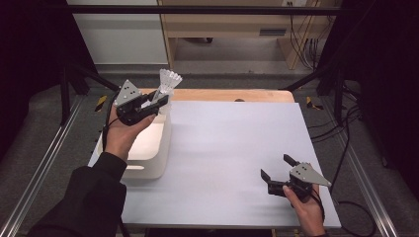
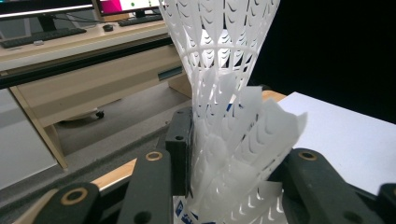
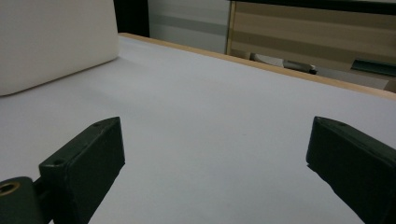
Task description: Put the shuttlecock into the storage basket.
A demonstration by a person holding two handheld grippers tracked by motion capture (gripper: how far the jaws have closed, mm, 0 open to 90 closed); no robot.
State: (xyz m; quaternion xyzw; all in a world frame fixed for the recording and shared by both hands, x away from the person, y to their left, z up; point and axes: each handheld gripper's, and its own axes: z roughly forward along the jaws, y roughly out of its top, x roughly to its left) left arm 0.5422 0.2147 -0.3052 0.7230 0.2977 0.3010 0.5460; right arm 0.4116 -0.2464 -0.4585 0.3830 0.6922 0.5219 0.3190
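Up over the far left corner of the table, the left gripper [image 1: 157, 102] was clamped on a white plastic shuttlecock [image 1: 167, 84], and what a grip: in the left gripper view the black jaws squeezed the lower part of the latticed skirt [image 2: 233, 140] from both sides, crumpling it, while the wide end flared upward and away. From the high view the shuttlecock was held in the air above the far edge of a white bin [image 1: 150, 148], which sat on the left side of the white table [image 1: 237, 148], the person's left hand [image 1: 121, 133] under the gripper. Meanwhile the right gripper [image 1: 275, 170] waited near the front right of the table, its jaws spread wide with nothing between them, low over bare tabletop [image 3: 210, 121], well apart from the bin.
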